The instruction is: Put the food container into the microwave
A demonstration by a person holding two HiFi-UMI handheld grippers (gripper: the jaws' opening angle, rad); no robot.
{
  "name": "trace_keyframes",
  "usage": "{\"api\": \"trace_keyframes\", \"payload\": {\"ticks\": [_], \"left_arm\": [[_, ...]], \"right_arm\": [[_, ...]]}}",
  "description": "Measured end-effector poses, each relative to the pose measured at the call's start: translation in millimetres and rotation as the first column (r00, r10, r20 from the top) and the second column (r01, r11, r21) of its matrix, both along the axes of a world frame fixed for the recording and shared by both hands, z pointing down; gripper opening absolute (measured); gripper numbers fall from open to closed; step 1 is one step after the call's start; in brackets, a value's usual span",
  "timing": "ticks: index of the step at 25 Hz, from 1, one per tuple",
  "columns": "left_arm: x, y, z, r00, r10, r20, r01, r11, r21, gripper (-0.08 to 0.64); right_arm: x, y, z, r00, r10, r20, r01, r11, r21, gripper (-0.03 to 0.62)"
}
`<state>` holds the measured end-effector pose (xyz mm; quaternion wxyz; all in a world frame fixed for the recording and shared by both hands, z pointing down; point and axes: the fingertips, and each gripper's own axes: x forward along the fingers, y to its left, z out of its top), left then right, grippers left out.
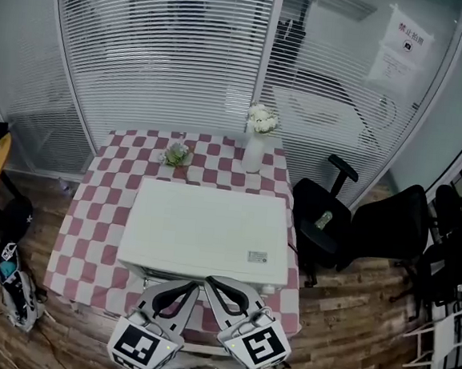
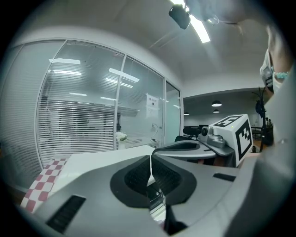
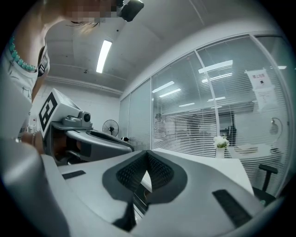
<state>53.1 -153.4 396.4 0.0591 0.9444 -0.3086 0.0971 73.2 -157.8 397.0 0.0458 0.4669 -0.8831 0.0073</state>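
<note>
A white microwave stands on a table with a red-and-white checked cloth, seen from above in the head view. Its door side faces me and is mostly hidden below its top edge. No food container shows in any view. My left gripper and right gripper hang side by side just in front of the microwave's near edge, tips almost meeting. The left gripper has its jaws closed together with nothing between them. Likewise empty and shut is the right gripper. Both look across the microwave's white top.
A white vase of flowers and a small plant stand behind the microwave. Black office chairs crowd the table's right side. A bag lies on the wooden floor at left. Glass walls with blinds close the back.
</note>
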Motion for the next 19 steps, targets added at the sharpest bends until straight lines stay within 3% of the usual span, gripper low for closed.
{"api": "trace_keyframes", "payload": {"ticks": [19], "left_arm": [[-5.8, -7.7, 4.3, 1.000, 0.004, 0.003, -0.004, 1.000, -0.006, 0.017]], "right_arm": [[-6.9, -5.5, 4.0, 1.000, 0.000, -0.019, 0.000, 1.000, -0.014, -0.006]]}}
